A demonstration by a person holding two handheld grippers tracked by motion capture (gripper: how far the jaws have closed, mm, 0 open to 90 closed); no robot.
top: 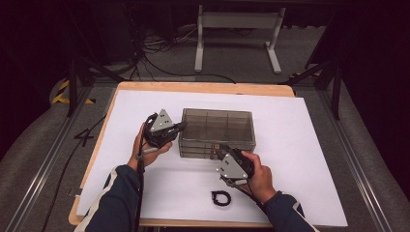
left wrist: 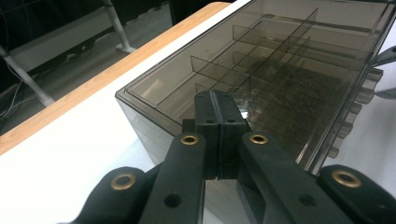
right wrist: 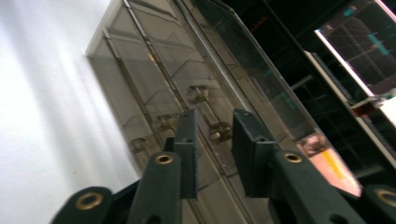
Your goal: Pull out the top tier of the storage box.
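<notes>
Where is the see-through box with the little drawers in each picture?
High view: the box sits mid-table between the two grippers.
Left gripper view: it spreads from the centre to the upper right, behind the shut jaws.
Right gripper view: it runs tilted through the middle, its drawer knobs just beyond the open jaws.
Shared landmark: the white sheet under the box.

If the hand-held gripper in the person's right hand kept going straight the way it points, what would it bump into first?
Most likely a small drawer knob on the front of the smoky plastic drawer box. The right hand-held gripper has its jaws open and aimed at that knob, though how far off it is remains hard to judge.
</notes>
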